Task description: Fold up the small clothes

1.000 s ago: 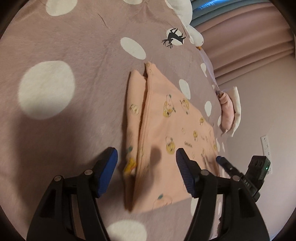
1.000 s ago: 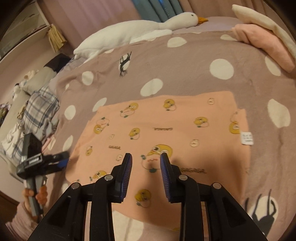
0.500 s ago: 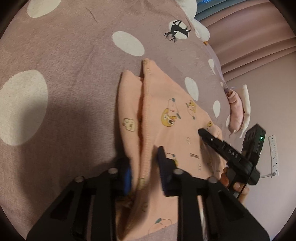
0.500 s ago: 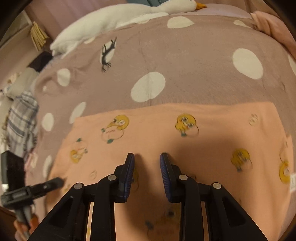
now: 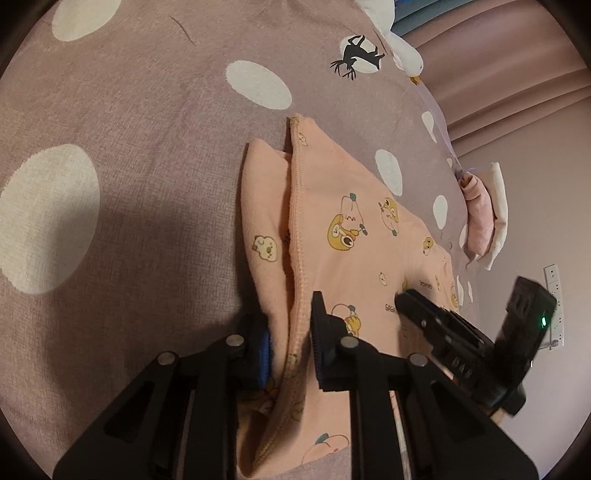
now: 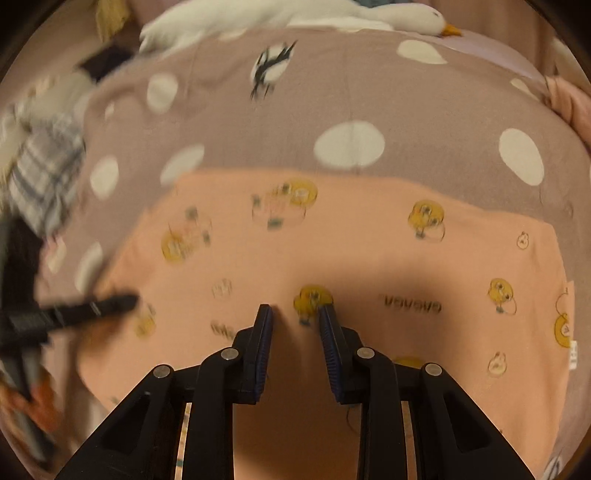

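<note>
A peach garment [image 5: 369, 258] printed with yellow cartoon ducks lies flat on the bed, its near hemmed edge folded into a raised ridge. My left gripper [image 5: 290, 325] is shut on that ridge, with fabric pinched between its blue pads. In the left wrist view, my right gripper [image 5: 406, 301] hovers over the garment to the right. In the blurred right wrist view, the right gripper [image 6: 294, 314] stands just above the garment [image 6: 369, 240], jaws a narrow gap apart with nothing gripped. The left gripper [image 6: 125, 302] reaches in from the left edge.
The garment rests on a mauve bedspread [image 5: 129, 110] with white dots. A white plush goose [image 6: 295, 14] lies along the far side. Folded pink and cream clothes [image 5: 480, 214] sit near the bed's edge. A plaid cloth [image 6: 44, 173] lies to the left.
The left jaws went from wide open to shut on the garment's hemmed edge. The right gripper swept across and lower over the garment, closer to the left gripper.
</note>
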A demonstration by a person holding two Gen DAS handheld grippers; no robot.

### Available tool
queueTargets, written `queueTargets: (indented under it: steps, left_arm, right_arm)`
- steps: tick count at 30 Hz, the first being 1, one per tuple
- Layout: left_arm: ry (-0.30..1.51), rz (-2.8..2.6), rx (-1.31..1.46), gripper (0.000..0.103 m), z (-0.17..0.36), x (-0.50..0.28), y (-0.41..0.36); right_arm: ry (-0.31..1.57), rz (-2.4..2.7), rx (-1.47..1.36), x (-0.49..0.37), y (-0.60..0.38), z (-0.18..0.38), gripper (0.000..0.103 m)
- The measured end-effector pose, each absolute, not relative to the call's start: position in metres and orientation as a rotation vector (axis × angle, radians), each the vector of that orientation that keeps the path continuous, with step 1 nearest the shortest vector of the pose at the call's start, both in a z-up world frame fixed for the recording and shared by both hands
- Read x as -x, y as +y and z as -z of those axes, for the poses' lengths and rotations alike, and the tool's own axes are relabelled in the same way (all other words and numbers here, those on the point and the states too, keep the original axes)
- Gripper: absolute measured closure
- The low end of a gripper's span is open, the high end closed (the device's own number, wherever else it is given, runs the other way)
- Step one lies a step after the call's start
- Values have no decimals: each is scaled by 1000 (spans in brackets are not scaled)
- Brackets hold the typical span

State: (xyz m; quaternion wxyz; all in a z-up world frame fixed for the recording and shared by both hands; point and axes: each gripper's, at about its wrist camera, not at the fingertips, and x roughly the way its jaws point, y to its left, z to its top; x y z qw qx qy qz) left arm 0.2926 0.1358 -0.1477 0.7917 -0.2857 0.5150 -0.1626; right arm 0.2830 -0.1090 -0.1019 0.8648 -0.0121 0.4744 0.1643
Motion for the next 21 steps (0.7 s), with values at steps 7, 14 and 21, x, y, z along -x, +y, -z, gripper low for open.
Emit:
queueTargets:
  steps: [7,14,21]
  left_arm:
    - [1110,342,614,86,148,-292,135]
    - [1114,315,596,94,137,-290,130]
    - [1047,391,540,95,93,-283,100]
  right_arm:
    - [966,-418,52,-235,-105,83,73]
    - [1007,-439,54,-231,-93,104,73]
    - [995,-445,-186,-237,-134,93,73]
